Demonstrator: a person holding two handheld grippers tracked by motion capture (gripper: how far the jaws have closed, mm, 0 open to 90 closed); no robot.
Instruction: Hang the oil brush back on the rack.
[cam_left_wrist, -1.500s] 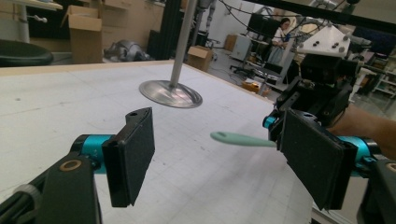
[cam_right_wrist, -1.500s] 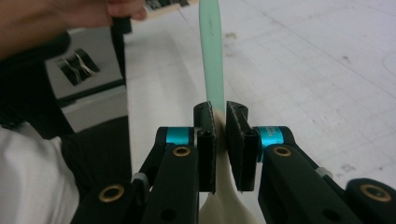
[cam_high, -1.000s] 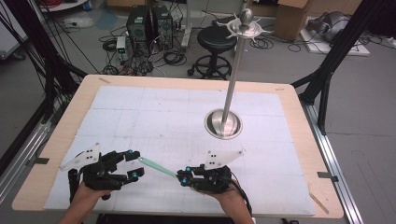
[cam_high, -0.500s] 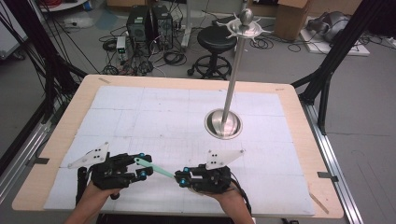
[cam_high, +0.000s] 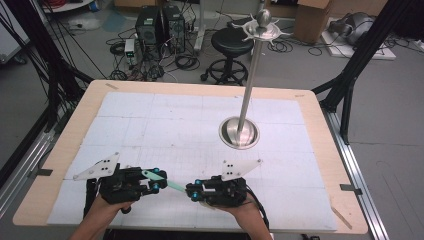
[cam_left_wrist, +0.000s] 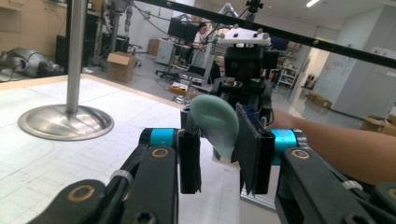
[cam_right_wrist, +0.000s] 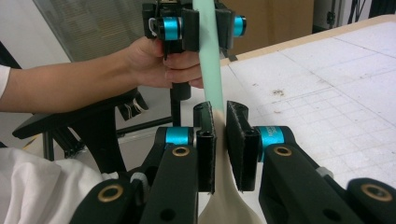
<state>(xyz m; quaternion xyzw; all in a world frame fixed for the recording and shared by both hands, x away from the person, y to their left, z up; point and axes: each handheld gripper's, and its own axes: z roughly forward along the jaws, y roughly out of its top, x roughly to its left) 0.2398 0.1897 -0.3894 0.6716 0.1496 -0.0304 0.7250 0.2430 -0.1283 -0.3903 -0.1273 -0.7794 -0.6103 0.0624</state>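
Your left gripper (cam_high: 156, 181) and right gripper (cam_high: 194, 190) face each other near the table's (cam_high: 310, 107) front edge, both clamped on one spatula (cam_high: 170, 182), forearms low.

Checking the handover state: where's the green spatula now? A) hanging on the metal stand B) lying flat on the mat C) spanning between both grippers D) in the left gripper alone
C: the green spatula runs from the left gripper to the right gripper, above the mat.
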